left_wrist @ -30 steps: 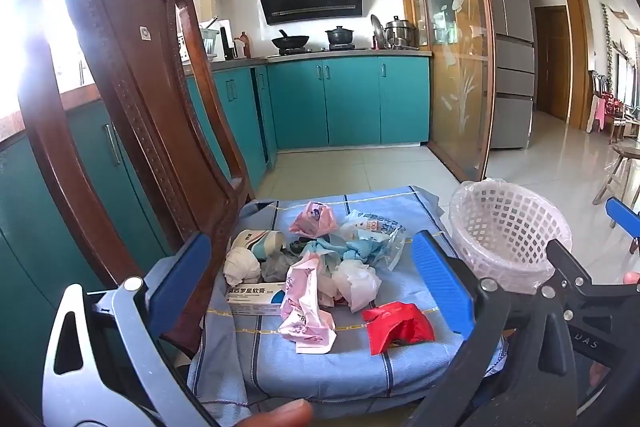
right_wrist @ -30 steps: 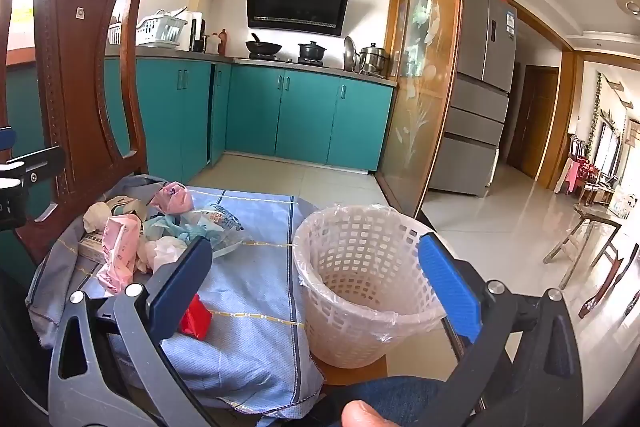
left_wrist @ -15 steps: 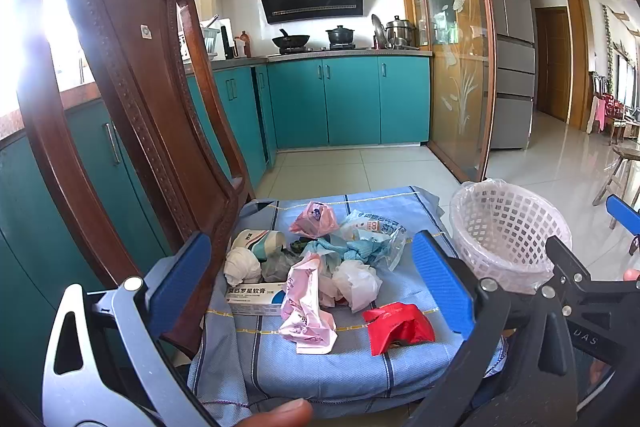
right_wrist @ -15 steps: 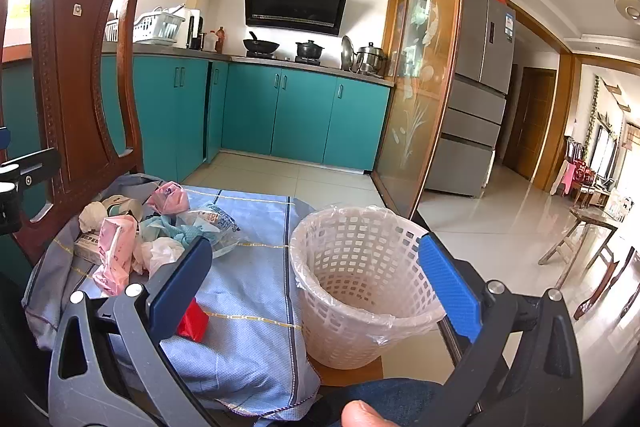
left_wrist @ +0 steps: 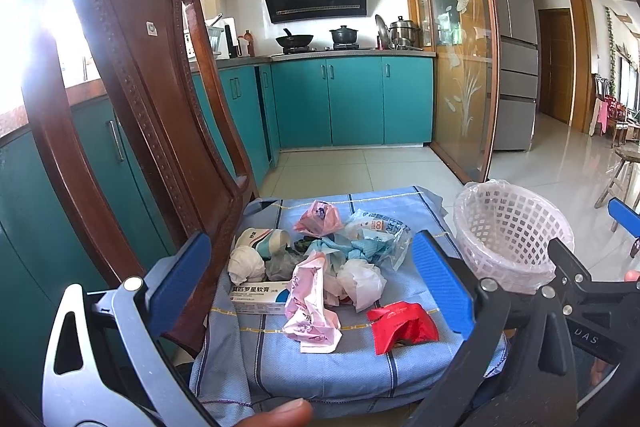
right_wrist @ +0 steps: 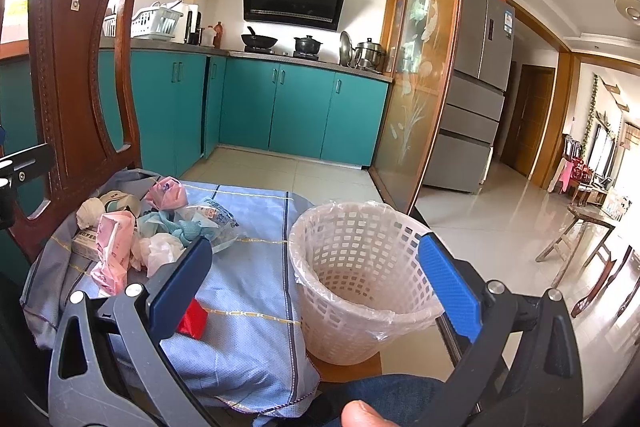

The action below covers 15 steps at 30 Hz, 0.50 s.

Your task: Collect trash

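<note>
A heap of trash lies on a blue cloth: a red wrapper, a pink wrapper, a white-blue box, white tissue balls, a clear bag. A white mesh basket with a plastic liner stands to the right, and shows in the right wrist view. My left gripper is open and empty, held before the heap. My right gripper is open and empty, before the basket. The heap lies to its left.
A dark wooden chair back rises at the left of the cloth. Teal kitchen cabinets and a tiled floor lie behind. A glass partition and a fridge stand at the right. The person's thumb and knee are below.
Both views have shifted only slightly. Both grippers stay open and nothing on the cloth has moved.
</note>
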Each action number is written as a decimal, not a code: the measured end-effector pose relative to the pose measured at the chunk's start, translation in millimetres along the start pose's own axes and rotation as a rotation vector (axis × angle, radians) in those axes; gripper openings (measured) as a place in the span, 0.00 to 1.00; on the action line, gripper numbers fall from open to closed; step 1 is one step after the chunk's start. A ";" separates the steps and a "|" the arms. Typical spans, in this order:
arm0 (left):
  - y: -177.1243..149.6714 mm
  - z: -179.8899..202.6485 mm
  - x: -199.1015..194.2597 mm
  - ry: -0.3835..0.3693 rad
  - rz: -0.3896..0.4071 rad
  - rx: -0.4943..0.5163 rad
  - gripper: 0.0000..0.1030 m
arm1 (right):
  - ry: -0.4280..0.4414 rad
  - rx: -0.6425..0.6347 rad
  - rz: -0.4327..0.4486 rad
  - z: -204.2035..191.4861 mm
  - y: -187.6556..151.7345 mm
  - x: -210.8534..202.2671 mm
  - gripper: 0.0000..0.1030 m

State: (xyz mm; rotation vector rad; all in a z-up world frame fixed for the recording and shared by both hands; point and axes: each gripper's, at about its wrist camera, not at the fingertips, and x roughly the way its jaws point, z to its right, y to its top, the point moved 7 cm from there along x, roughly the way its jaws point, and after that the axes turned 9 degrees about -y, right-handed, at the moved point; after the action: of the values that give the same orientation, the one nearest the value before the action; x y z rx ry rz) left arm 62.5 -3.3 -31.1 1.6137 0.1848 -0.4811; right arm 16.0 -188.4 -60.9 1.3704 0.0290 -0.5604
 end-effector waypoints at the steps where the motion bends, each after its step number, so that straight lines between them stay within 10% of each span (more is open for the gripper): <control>1: -0.1 -0.1 0.1 0.000 0.000 0.000 0.97 | 0.001 -0.001 0.001 0.1 0.1 -0.3 0.98; 15: -3.7 -0.2 -0.6 0.001 -0.011 0.002 0.97 | 0.006 0.010 -0.007 3.2 -3.4 -2.5 0.98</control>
State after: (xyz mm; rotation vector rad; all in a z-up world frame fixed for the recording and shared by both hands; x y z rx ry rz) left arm 60.6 -2.6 -34.3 1.6161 0.1941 -0.4887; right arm 11.5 -190.8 -62.5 1.3820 0.0364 -0.5631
